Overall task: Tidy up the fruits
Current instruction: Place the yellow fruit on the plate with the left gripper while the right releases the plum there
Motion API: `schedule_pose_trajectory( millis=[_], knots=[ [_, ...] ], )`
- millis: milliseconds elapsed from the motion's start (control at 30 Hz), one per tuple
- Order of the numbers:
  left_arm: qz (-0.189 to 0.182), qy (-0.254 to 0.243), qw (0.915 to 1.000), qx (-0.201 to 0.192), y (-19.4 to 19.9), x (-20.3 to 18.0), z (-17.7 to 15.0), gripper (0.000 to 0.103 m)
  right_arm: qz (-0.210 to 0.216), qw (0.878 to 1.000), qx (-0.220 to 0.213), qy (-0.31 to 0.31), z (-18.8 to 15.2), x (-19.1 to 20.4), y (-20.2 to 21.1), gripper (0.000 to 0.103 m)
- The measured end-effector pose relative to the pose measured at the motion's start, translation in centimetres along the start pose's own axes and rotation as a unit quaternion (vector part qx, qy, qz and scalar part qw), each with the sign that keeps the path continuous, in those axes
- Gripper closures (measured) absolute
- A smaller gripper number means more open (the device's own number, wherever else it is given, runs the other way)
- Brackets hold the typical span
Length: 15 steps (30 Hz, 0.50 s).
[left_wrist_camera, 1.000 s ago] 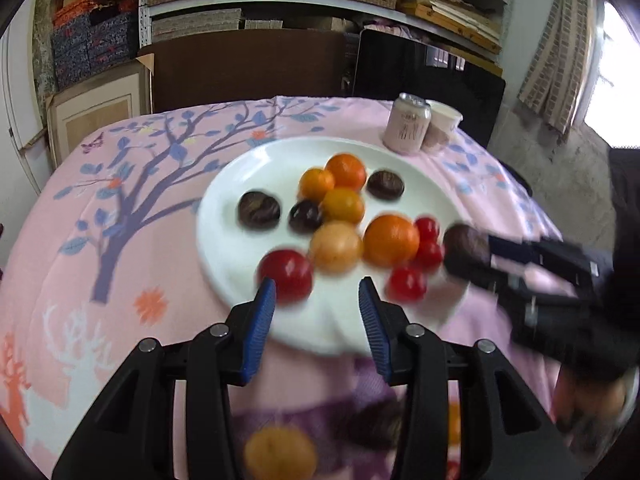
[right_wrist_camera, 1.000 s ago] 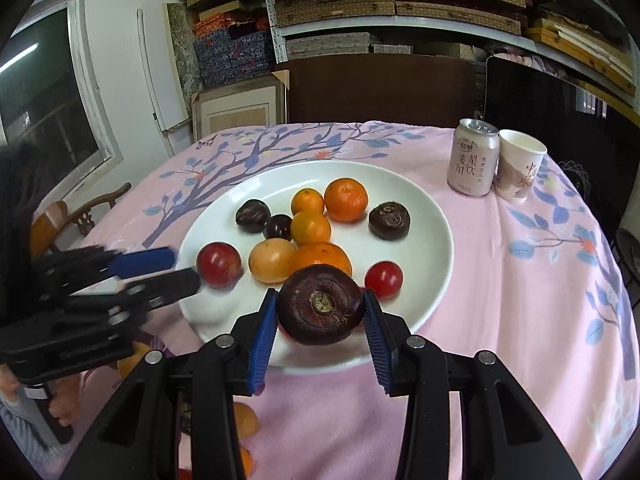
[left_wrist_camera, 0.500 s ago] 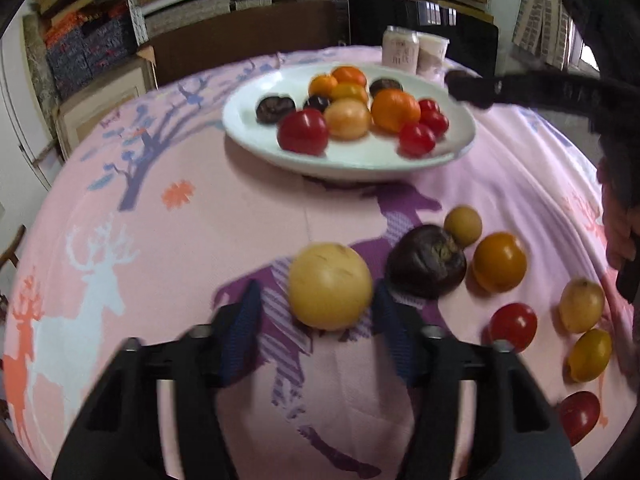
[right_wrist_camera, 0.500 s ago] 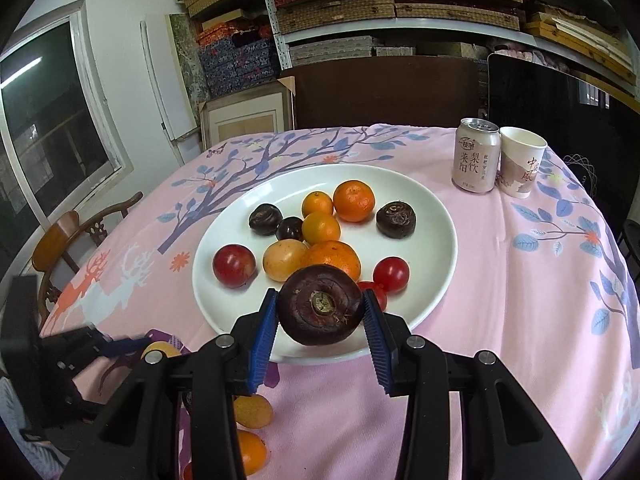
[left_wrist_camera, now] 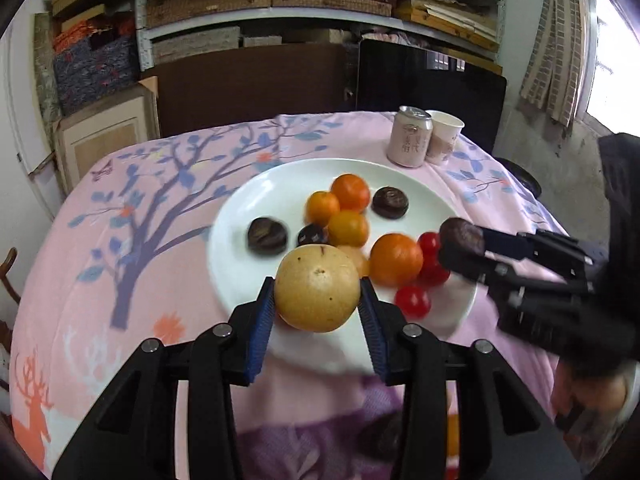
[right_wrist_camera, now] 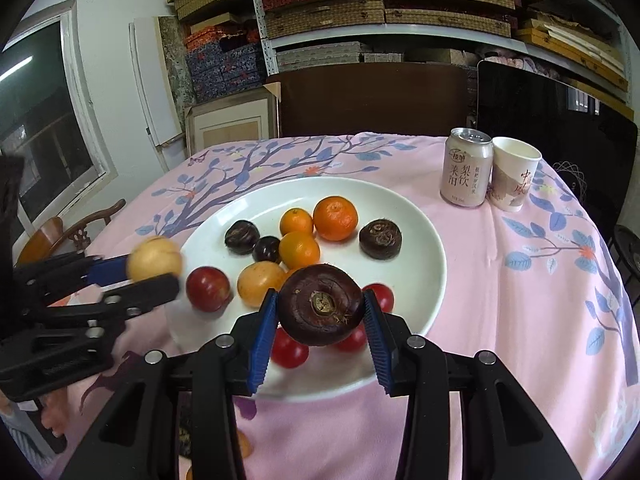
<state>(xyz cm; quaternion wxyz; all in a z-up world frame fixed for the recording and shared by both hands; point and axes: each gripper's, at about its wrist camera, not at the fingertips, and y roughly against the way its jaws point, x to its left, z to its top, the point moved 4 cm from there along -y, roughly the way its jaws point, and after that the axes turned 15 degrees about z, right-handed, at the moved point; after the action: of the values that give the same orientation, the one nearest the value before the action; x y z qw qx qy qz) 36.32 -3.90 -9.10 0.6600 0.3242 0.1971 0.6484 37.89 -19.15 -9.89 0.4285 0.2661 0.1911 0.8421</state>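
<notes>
A white plate on the pink tablecloth holds several oranges, dark round fruits, red tomatoes and a yellow fruit. My left gripper is shut on a yellow pear-like fruit and holds it above the plate's near edge; the pear also shows in the right wrist view. My right gripper is shut on a dark purple-brown fruit, held over the plate's near side; this fruit also shows in the left wrist view.
A pink drink can and a paper cup stand at the table's far right. More loose fruit lies blurred on the cloth below the left gripper. A wooden chair stands at the left, shelves behind.
My left gripper closed on the yellow pear lying on the cloth, lifted it and carried it back up to the plate. My right gripper keeps its dark fruit and moved slightly closer over the plate.
</notes>
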Motion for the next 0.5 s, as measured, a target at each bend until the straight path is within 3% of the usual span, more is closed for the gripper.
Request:
schedule_pose_trajectory(
  millis=[100, 300, 500],
  knots=[
    [0.008, 0.005, 0.9999, 0.009, -1.9, -1.6, 0.9, 0.058, -0.012, 1.000, -0.015, 0.005, 0.0, -0.5, 0.3, 0.037],
    [-0.013, 0.052, 0.9985, -0.001, -0.2, 0.3, 0.0, 0.033, 0.007, 0.999, -0.035, -0.035, 0.0, -2.2, 2.3, 0.032],
    [0.002, 0.045, 0.9990, 0.002, 3.5, 1.6, -6.0, 0.018, 0.016, 0.996, -0.056, -0.066, -2.1, -1.7, 5.4, 0.019]
  ],
)
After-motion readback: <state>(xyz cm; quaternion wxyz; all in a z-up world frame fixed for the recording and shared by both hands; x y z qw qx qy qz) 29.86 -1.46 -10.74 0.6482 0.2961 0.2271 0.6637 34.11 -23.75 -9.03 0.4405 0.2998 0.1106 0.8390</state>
